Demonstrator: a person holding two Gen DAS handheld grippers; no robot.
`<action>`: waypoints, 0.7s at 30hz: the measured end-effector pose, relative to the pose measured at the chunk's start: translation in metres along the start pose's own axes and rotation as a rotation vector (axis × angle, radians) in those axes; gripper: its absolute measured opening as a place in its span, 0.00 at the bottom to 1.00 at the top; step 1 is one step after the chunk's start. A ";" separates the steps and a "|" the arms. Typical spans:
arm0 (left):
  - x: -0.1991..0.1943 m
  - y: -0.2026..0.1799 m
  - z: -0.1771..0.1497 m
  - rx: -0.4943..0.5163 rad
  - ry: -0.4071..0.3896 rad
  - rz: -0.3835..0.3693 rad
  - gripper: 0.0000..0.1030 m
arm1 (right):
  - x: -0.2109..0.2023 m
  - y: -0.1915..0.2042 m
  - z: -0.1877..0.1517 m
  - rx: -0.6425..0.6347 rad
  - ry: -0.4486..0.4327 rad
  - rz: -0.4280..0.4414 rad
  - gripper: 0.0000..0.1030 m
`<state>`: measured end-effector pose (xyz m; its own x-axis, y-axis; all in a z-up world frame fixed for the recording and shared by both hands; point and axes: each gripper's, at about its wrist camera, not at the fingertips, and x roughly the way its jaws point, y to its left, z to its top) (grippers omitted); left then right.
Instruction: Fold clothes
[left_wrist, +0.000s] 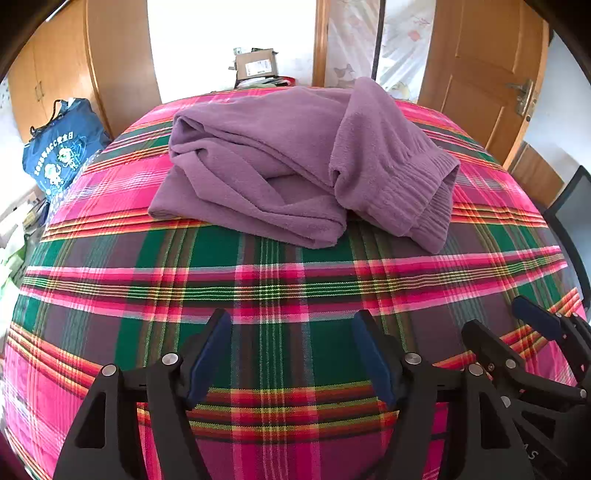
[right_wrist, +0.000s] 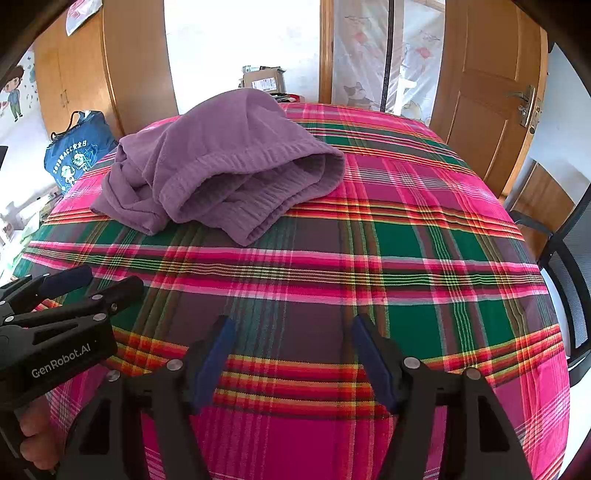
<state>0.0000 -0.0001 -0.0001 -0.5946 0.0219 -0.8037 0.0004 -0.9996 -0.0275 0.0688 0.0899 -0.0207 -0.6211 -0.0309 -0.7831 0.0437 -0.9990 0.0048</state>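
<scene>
purple fleece garment (left_wrist: 280, 162) | crumpled heap, ribbed waistband open | on plaid bedspread (left_wrist: 295, 288)

My left wrist camera looks forward and down over its own fingers at the plaid bedspread (left_wrist: 280, 280), the purple garment (left_wrist: 295, 166) centred in mid-frame. My right wrist camera, angled likewise, puts that garment (right_wrist: 221, 166) upper left. Both views share the bed, the blue bag (left_wrist: 62, 147) and the wooden door (right_wrist: 487, 92).

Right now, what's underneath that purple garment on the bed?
The purple garment lies crumpled directly on the plaid bedsheet, which shows all round it. Nothing else pokes out at its edges. Whatever might sit beneath its folds is covered, so that cannot be told.
</scene>
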 end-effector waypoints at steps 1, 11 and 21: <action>0.000 0.000 0.000 0.004 -0.002 0.006 0.69 | 0.000 0.000 0.000 0.000 0.000 0.000 0.65; 0.002 0.001 -0.002 0.004 0.000 0.005 0.70 | 0.001 0.000 0.000 0.000 -0.001 0.000 0.65; 0.004 0.007 -0.002 0.004 0.005 0.006 0.71 | 0.004 0.000 0.001 0.000 -0.001 0.001 0.66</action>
<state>-0.0009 -0.0064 -0.0051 -0.5904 0.0160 -0.8069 0.0010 -0.9998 -0.0206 0.0656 0.0894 -0.0228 -0.6215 -0.0319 -0.7828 0.0441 -0.9990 0.0057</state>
